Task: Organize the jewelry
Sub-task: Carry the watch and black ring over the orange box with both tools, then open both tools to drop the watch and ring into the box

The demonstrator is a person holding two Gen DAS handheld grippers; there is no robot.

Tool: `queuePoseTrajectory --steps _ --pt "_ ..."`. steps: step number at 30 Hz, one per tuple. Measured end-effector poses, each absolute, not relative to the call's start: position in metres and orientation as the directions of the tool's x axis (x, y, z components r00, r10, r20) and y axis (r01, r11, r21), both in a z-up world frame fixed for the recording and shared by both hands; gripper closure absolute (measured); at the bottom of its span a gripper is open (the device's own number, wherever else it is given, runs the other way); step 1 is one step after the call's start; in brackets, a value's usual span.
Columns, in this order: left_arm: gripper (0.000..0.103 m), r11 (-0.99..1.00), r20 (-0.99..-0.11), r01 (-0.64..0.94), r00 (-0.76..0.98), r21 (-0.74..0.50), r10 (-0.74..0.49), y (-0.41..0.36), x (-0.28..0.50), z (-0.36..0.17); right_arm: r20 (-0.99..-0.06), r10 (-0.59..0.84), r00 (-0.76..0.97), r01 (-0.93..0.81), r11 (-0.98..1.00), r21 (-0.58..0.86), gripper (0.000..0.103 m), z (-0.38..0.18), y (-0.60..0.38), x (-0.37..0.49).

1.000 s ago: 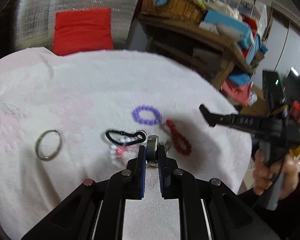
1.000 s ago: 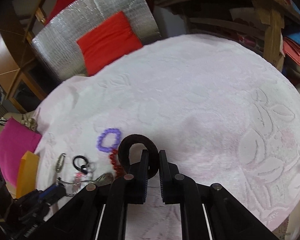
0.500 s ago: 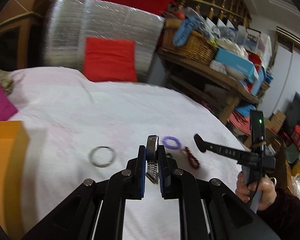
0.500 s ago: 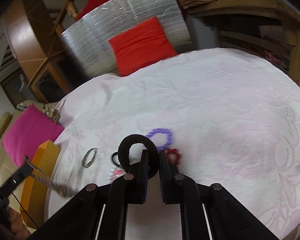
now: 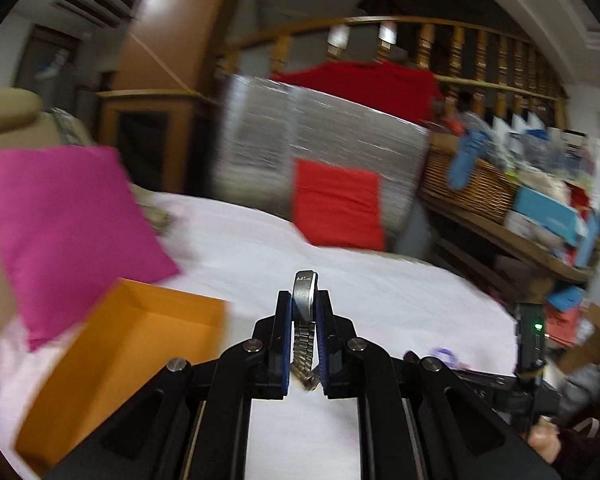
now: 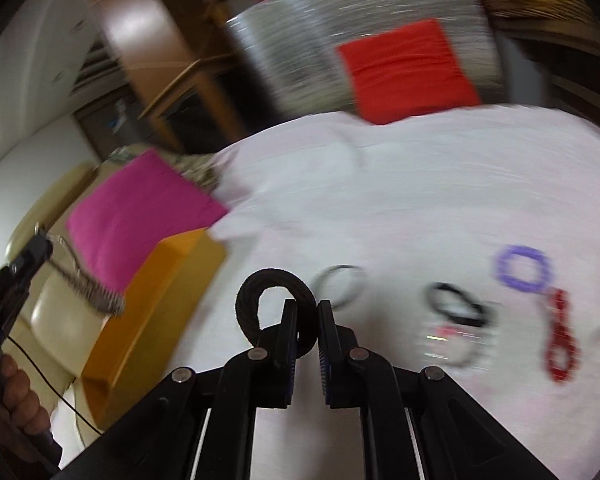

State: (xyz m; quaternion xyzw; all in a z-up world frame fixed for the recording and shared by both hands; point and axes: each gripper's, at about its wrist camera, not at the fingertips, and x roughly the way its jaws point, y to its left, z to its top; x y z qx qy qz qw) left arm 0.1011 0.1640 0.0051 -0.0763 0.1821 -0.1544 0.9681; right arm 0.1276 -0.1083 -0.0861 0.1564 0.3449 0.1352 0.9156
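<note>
My left gripper [image 5: 304, 304] is shut on a silver metal watch band [image 5: 305, 332] and holds it in the air, to the right of the open orange box [image 5: 116, 360]. It also shows in the right wrist view [image 6: 40, 252] with the band [image 6: 88, 288] hanging near the box [image 6: 148, 312]. My right gripper [image 6: 304, 312] is shut on a black fabric ring [image 6: 268, 304] above the white cloth. On the cloth lie a silver bangle [image 6: 339, 286], a black hair tie [image 6: 455, 306], a purple bead bracelet [image 6: 521, 268] and a red bead bracelet [image 6: 559, 340].
A pink cushion [image 5: 64, 232] lies behind the box. A silver foil panel with a red cushion [image 5: 337, 204] stands at the table's far side. A cluttered wooden shelf with a wicker basket [image 5: 471, 184] stands to the right. A clear bead bracelet [image 6: 455, 340] lies by the hair tie.
Both grippers have swung left toward the orange box, still holding the watch band and the black ring. The views are blurred by the motion.
</note>
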Motion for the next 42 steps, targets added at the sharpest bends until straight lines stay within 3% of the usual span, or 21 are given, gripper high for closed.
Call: queuePoseTrajectory --steps 4,9,19,21,23,24,25,26,35,42 --pt "0.091 0.967 -0.341 0.133 0.918 -0.215 -0.202 0.203 0.103 0.0 -0.578 0.461 0.673 -0.251 0.877 0.409 0.092 -0.079 -0.043 0.156" --pt "0.091 0.972 -0.426 -0.047 0.903 -0.232 -0.058 0.242 0.115 -0.022 -0.585 0.526 0.618 -0.349 0.849 0.395 0.092 -0.075 0.034 0.188" --pt "0.091 0.931 -0.616 -0.321 0.773 -0.171 0.154 0.281 0.129 -0.073 -0.657 0.533 0.534 -0.355 0.846 0.397 0.089 -0.1 0.116 0.242" --pt "0.078 0.925 -0.616 -0.353 0.763 -0.143 0.196 0.281 0.129 -0.073 -0.682 0.509 0.525 -0.34 0.86 0.381 0.088 -0.106 0.12 0.249" --pt "0.061 0.925 -0.613 -0.357 0.762 -0.126 0.211 0.276 0.129 -0.073 -0.685 0.502 0.528 -0.328 0.865 0.381 0.082 -0.108 0.118 0.251" --pt "0.055 0.925 -0.612 -0.362 0.759 -0.116 0.221 0.274 0.13 -0.073 -0.683 0.51 0.523 -0.324 0.86 0.394 0.065 -0.109 0.115 0.252" --pt "0.054 0.929 -0.612 -0.355 0.759 -0.106 0.221 0.271 0.132 -0.074 -0.679 0.516 0.522 -0.321 0.857 0.404 0.039 -0.108 0.11 0.251" --pt "0.054 0.933 -0.613 -0.348 0.759 -0.097 0.219 0.266 0.132 -0.073 -0.663 0.519 0.54 -0.312 0.855 0.415 0.03 -0.106 0.104 0.249" --pt "0.053 0.95 -0.613 -0.308 0.759 -0.043 0.218 0.236 0.143 -0.075 -0.623 0.453 0.638 -0.291 0.891 0.35 0.029 -0.083 0.047 0.224" --pt "0.039 0.954 -0.591 -0.299 0.773 -0.021 0.229 0.213 0.147 -0.072 -0.646 0.341 0.683 -0.166 0.933 0.318 0.029 -0.077 -0.022 0.204"
